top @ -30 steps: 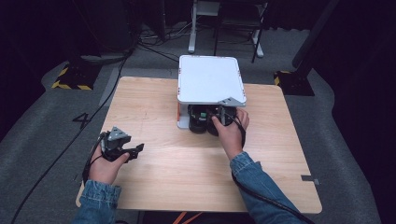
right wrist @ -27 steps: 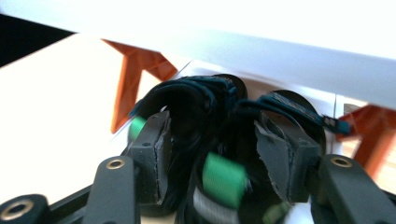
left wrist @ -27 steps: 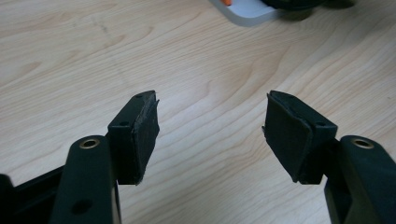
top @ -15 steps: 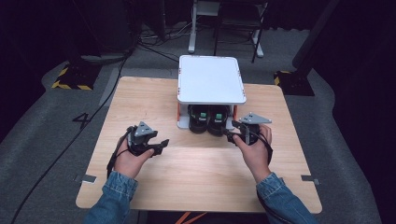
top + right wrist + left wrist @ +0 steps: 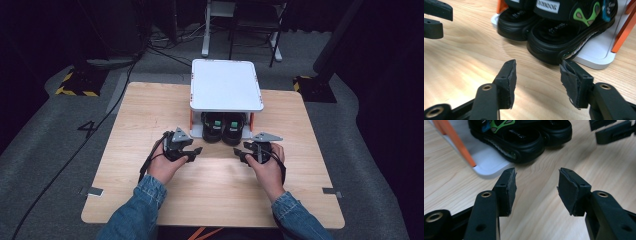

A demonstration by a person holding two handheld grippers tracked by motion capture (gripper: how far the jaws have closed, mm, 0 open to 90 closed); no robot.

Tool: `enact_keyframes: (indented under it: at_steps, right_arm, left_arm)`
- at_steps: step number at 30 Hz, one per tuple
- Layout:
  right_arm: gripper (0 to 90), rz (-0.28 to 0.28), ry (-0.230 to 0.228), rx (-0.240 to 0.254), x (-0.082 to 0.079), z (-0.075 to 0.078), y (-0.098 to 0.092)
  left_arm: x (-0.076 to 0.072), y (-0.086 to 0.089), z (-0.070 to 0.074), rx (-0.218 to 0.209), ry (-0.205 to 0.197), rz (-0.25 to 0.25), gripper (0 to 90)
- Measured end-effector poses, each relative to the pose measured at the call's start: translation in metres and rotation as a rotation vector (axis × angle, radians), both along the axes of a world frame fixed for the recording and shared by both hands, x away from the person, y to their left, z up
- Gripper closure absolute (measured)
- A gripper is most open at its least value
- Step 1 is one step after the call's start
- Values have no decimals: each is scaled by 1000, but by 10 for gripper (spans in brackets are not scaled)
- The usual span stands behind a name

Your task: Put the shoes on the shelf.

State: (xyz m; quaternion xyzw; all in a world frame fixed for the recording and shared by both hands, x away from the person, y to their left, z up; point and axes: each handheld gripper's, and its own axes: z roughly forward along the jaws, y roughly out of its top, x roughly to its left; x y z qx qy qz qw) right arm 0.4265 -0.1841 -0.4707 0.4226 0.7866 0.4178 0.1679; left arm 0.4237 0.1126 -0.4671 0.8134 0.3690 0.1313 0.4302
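Note:
A pair of black sandals (image 5: pixel 223 127) with green markings stands side by side on the lower shelf of a white rack (image 5: pixel 226 85) with orange posts. Both grippers hover just in front of it, tips pointing toward each other. My left gripper (image 5: pixel 196 154) is at the left; its jaws have just been closing and stand apart with nothing between them (image 5: pixel 536 187). My right gripper (image 5: pixel 240 153) is open and empty (image 5: pixel 537 80), close to the heel of the nearer sandal (image 5: pixel 564 40). The sandals (image 5: pixel 524 137) lie ahead in the left gripper view.
The rack stands at the far middle of the wooden table (image 5: pixel 150 110). Its white base (image 5: pixel 596 52) and an orange post (image 5: pixel 624 32) sit beside the sandals. Cables trail from both grippers. Dark floor and stands surround the table.
The right hand has drawn back from the sandals under the rack and come round in front. The left hand has moved right toward the middle, and its jaws have narrowed.

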Motion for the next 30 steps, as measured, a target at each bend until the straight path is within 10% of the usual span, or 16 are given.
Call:
enact_keyframes:
  at_steps: [5,30]
  right_arm:
    - [400,-18,-5,-8,17,-15,5]
    - [345,119,-90,-43,98,-21,-3]
  left_arm:
    - [14,-14,-7,43,12,20,641]
    - [75,-47,-24,7,-34,113,577]
